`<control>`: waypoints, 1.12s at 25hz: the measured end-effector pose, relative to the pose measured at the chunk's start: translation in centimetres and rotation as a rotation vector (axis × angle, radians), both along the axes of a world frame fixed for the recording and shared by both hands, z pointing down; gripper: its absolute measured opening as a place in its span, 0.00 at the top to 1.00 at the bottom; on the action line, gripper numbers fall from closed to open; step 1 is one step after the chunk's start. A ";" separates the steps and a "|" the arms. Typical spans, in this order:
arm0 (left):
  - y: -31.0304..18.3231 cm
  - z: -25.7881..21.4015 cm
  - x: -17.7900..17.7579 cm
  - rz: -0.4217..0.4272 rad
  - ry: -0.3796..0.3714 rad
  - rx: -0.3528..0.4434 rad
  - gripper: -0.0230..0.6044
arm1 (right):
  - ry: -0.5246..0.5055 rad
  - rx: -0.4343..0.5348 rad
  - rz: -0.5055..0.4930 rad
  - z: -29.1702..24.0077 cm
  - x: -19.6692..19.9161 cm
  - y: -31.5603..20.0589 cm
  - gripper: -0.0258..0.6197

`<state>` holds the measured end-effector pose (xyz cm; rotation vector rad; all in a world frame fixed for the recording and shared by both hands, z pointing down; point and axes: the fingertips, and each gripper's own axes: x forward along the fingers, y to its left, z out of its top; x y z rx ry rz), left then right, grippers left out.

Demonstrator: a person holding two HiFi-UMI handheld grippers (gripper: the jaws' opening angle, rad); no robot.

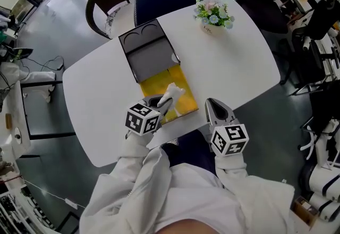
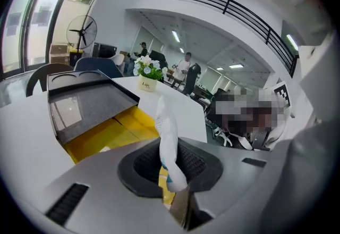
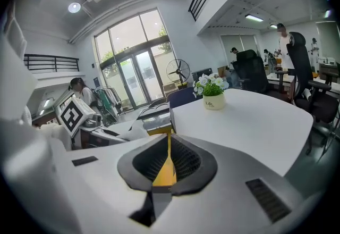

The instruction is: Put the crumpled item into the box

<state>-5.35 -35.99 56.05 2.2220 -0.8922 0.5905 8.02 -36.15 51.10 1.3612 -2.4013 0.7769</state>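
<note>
White sleeves (image 1: 159,185) fill the bottom of the head view, one arm behind each set of tongs.

Left tongs (image 1: 159,104): narrow, pads clamped on the crumpled item (image 1: 172,92), a white wad of paper or film. The wad sticks out past the tips. The left gripper view shows it pinched upright between the pads.

Item position: over the near end of the box (image 1: 154,85), inside its outline. Whether it touches the yellow floor, I cannot tell.

Box: open, yellow inside, its near end at the desk's near edge. The grey lid (image 1: 151,57) is folded back toward the desk's far edge.

Right tongs (image 1: 213,104): at the desk's (image 1: 234,63) near edge, just beside the box's right wall and apart from it. The jaws are together, leaving only a slit. The right gripper view shows a yellow strip in that slit, and I cannot tell what it is. The head view shows nothing held.

Flower pot (image 1: 213,15): near the far right edge, well apart from the work.

Step in hand, as I judge it: delivery, with the item brought over the opening and not yet released.

Next move calls for:
- a short drop of the left tongs into the box;
- spreading the jaws so the wad falls free;
- checking that the light wad does not cling to a pad or catch on the wall.
</note>
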 end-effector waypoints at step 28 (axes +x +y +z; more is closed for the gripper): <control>-3.5 8.8 0.2 0.097 -0.358 -0.275 0.85 | -0.005 -0.069 -0.043 2.7 -0.2 -6.4 0.90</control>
